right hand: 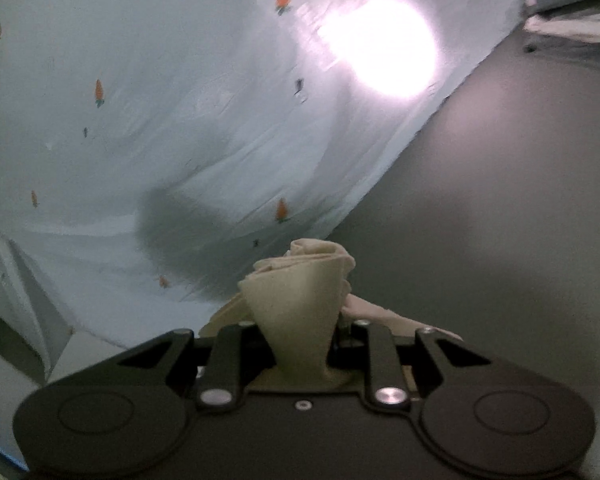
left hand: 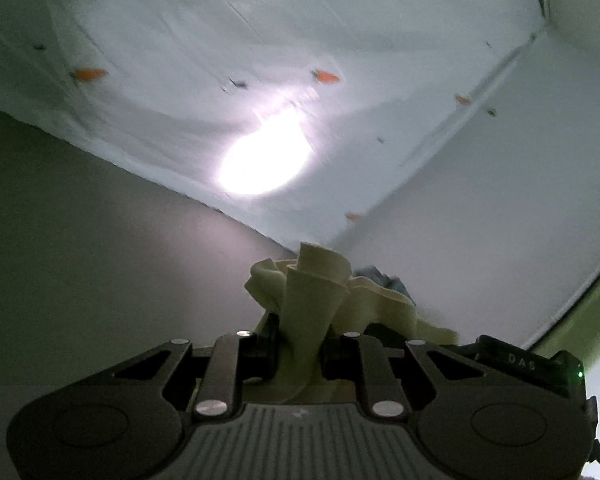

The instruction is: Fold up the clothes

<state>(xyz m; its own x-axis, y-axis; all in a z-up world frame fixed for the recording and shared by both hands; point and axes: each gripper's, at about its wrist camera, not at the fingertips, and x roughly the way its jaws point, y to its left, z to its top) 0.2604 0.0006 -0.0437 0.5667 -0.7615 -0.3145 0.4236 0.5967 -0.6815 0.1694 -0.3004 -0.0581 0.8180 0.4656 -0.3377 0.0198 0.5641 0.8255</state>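
A cream-coloured garment (left hand: 312, 300) is bunched between the jaws of my left gripper (left hand: 300, 344), which is shut on it; the cloth fans out in folds above the jaws and hides the fingertips. My right gripper (right hand: 300, 340) is shut on another bunched part of the cream garment (right hand: 300, 292), which flares upward above the jaws. Both grippers are raised above a white sheet printed with small orange carrots (left hand: 260, 40), which also shows in the right wrist view (right hand: 140, 120). The stretch of garment between the grippers is out of view.
A bright light glare (left hand: 264, 160) lies on the sheet, also in the right wrist view (right hand: 384, 48). A grey floor (left hand: 80, 240) borders the sheet, also in the right wrist view (right hand: 500, 220). Pale items (right hand: 572, 28) sit at the far upper right.
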